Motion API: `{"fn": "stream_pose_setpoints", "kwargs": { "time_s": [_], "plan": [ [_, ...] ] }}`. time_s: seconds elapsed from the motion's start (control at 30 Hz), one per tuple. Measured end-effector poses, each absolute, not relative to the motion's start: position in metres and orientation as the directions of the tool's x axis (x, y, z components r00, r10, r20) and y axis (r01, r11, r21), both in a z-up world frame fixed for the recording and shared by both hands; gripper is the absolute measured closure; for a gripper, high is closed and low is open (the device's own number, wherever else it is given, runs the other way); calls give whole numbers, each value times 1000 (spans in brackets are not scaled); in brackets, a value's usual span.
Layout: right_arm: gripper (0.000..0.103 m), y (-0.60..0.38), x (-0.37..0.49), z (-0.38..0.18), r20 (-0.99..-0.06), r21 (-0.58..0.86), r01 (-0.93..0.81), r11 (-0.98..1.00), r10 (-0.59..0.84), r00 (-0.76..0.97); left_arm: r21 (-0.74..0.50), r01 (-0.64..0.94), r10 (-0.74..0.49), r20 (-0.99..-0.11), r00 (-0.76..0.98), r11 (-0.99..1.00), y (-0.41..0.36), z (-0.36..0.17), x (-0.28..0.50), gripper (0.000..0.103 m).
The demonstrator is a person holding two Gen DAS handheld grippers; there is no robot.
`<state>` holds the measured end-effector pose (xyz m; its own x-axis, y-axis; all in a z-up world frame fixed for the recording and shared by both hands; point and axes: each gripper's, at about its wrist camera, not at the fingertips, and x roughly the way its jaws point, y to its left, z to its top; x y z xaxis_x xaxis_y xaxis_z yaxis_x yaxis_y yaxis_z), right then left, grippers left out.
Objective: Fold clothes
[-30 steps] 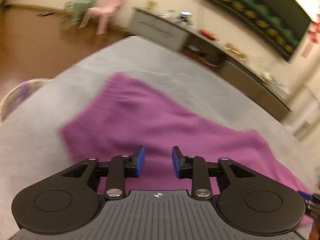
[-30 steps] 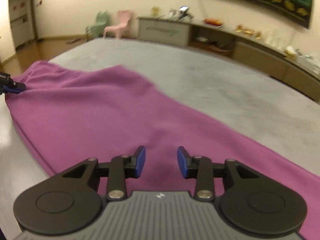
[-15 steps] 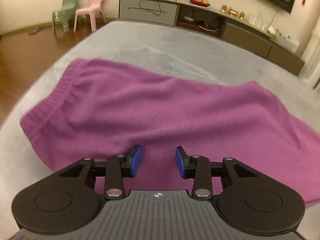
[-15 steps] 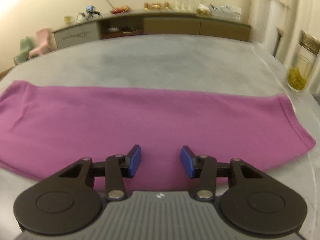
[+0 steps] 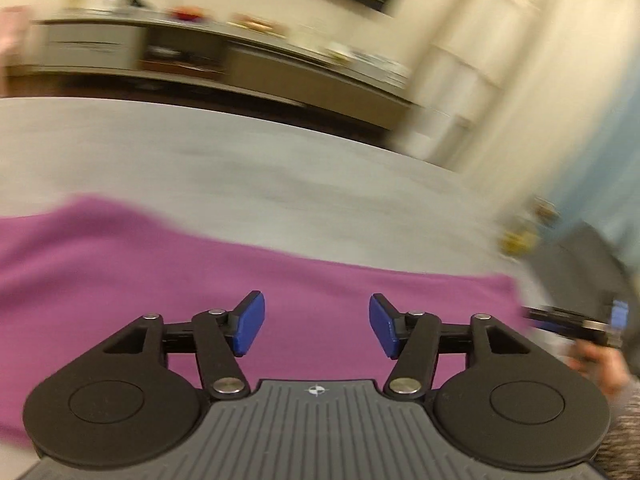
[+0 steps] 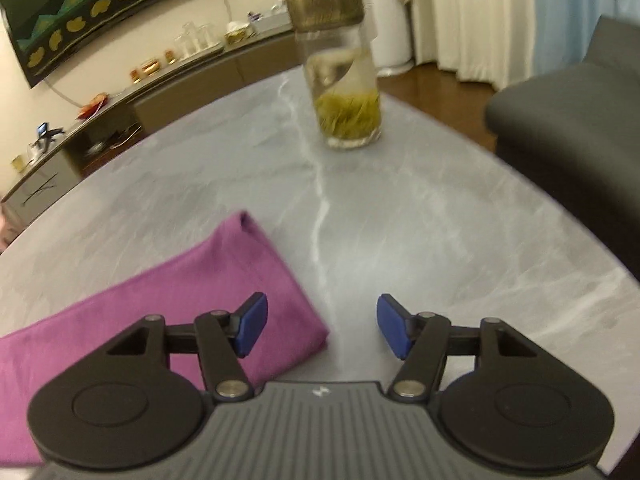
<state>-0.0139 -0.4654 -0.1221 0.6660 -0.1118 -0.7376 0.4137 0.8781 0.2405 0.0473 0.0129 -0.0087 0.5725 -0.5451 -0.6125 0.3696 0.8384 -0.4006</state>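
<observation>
Grey counter (image 6: pixel 400 216) carries the cloth (image 6: pixel 168 304). My left gripper (image 5: pixel 317 325) and right gripper (image 6: pixel 322 326), jaws just widened and empty, approach; cloth end lies under the right's left finger. Next: close on its edge.

Purple garment (image 6: pixel 168 300) flat on table (image 6: pixel 400 220)

The left gripper (image 5: pixel 317 323) is pointing downward, its blue pads (image 5: pixel 249 323) standing apart — the jaws have just been opening, nothing pinched between them. The right gripper (image 6: pixel 322 327) is angling down likewise, jaws also just widened and empty. In the left view a hand (image 5: pixel 600 364) is showing at the right edge.
</observation>
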Motion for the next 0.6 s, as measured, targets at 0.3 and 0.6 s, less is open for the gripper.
{"fn": "stream_pose_setpoints", "kwargs": {
  "time_s": [0.3, 0.6],
  "plan": [
    [94, -446, -17, -110, -720, 80, 203, 976, -85, 689, -507, 530, -718, -608, 339, 680, -221, -8, 87, 22],
    [94, -412, -38, -87, -603, -48, 52, 998, -70, 794, -381, 608, -628, -734, 258, 696, -363, -55, 110, 19]
  ]
}}
